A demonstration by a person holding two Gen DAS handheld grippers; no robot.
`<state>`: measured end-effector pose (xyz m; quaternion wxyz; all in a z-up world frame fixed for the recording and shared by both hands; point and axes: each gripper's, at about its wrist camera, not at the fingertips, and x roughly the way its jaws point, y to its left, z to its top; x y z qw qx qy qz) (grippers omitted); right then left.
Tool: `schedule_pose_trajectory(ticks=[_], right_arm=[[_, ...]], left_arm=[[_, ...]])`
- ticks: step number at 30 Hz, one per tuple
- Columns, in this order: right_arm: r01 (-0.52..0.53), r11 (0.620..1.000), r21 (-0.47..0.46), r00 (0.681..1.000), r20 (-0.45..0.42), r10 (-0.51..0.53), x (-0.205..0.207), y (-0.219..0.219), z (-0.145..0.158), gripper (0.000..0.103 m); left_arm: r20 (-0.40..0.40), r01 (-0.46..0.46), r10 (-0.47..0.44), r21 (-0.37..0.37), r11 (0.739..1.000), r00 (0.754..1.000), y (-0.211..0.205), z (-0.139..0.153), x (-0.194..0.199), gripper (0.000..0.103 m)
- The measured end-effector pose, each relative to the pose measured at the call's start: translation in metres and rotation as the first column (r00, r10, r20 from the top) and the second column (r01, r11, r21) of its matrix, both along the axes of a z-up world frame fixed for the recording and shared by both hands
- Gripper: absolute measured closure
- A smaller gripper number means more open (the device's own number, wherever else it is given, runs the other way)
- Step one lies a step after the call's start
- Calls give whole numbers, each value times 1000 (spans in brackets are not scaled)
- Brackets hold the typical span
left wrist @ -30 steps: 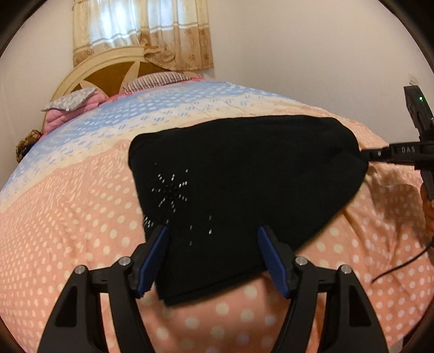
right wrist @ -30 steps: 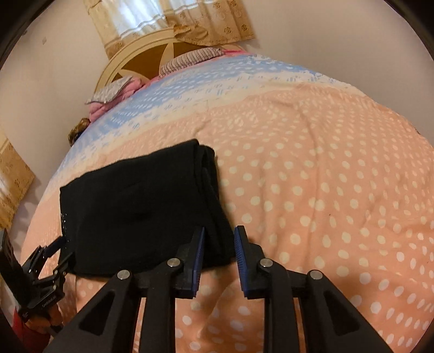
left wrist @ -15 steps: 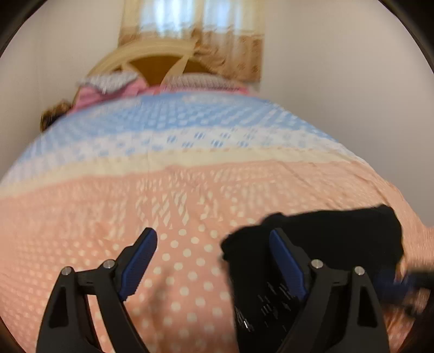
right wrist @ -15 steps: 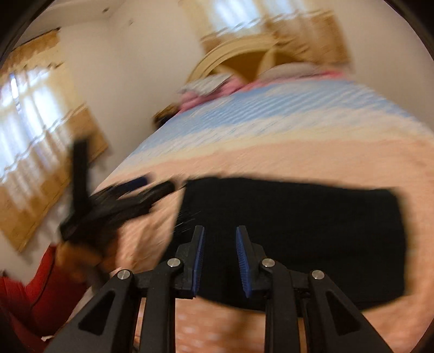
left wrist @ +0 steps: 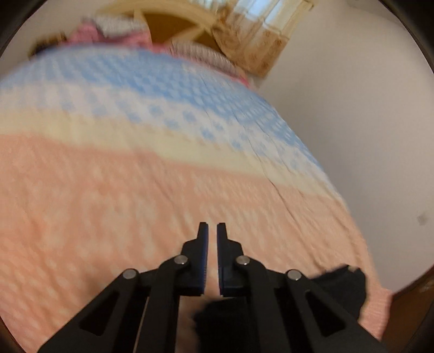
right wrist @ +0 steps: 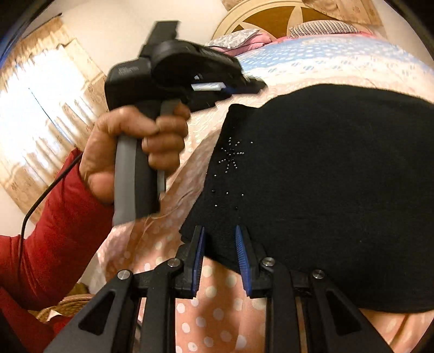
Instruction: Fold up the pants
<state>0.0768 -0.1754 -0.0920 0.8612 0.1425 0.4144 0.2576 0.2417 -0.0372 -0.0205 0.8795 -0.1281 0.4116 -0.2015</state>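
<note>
A home bedroom, seemingly: quilted bed (left wrist: pixel 135 190), headboard (right wrist: pixel 271 21), pillows (right wrist: pixel 236 36), curtained window (right wrist: pixel 35 114).

No legible text, label, brand, number or sign is present in either view. A faint embossed marking stands on the black plastic housing of the left gripper (right wrist: pixel 130 72) in the right wrist view; it is too blurred to read.
</note>
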Motion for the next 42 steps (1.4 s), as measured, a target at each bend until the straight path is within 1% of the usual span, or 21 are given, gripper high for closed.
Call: schedule_pose_trajectory(ticks=[2,4,5,6,8,10,11,12,13,14,15,16,18,20,22,23,26,30,34,37,42], right_arm=[[4,1000,9,1000,3,-4,0,-1,0,78],[13,1000,19,1000,13,-13,2,-4,0,78],[18,1000,23,1000,18,-19,0,-4,2,78],[23,999,24,1000,17,-24,1,-5,5,78],[72,997,31,997,26,-73,-11,-23,18,78],[147,988,41,982,112,-150,-28,-50,44,75],[229,973,16,958,173,-228,-37,-73,60,59],[284,959,-7,941,197,-277,-40,-85,67,45],[374,926,-45,907,228,-355,-43,-107,75,21],[442,895,-65,875,250,-414,-46,-125,79,17],[513,855,-79,838,266,-478,-50,-148,81,17],[551,830,-88,817,262,-514,-51,-161,81,17],[603,785,-142,792,228,-567,-47,-186,73,17],[624,755,-203,782,171,-600,-38,-202,52,17],[624,757,-196,781,119,-613,-31,-211,37,17],[626,763,-160,779,96,-620,-29,-214,29,18],[648,756,-91,762,84,-643,-35,-220,20,17],[625,773,-109,781,85,-619,-28,-207,19,17],[595,786,-167,804,113,-584,-21,-190,19,17],[591,781,-201,807,126,-578,-19,-183,15,17],[594,777,-208,804,133,-579,-15,-181,15,17]], left_arm=[[52,-35,30,94,995,998,4,10,-10,96],[85,-6,-7,149,989,996,0,16,-26,85],[103,17,-37,190,982,994,-4,18,-41,68],[125,20,-49,228,974,991,-6,19,-54,45],[183,-7,-43,268,963,982,-4,22,-76,28],[226,-9,-56,279,960,973,-5,21,-96,26],[227,0,-67,284,959,972,-6,20,-97,25],[227,0,-68,290,957,971,-8,17,-103,22],[225,-6,-63,293,956,972,-9,15,-107,21],[220,-3,-63,289,957,973,-10,12,-113,20],[214,3,-66,283,959,975,-11,10,-115,17],[200,7,-65,279,960,978,-13,9,-112,15],[171,-4,-47,282,959,984,-17,1,-114,14],[146,-8,-36,286,958,989,-24,-6,-111,14],[123,5,-41,283,959,992,-28,-12,-115,13],[108,14,-46,281,960,993,-30,-15,-116,13],[72,36,-57,265,964,996,-34,-22,-119,13],[37,20,-29,227,974,999,-36,-30,-120,8],[44,5,-16,233,972,999,-39,-31,-122,8],[48,-21,10,234,972,999,-40,-32,-125,8],[63,-56,41,265,963,997,-49,-30,-133,8]])
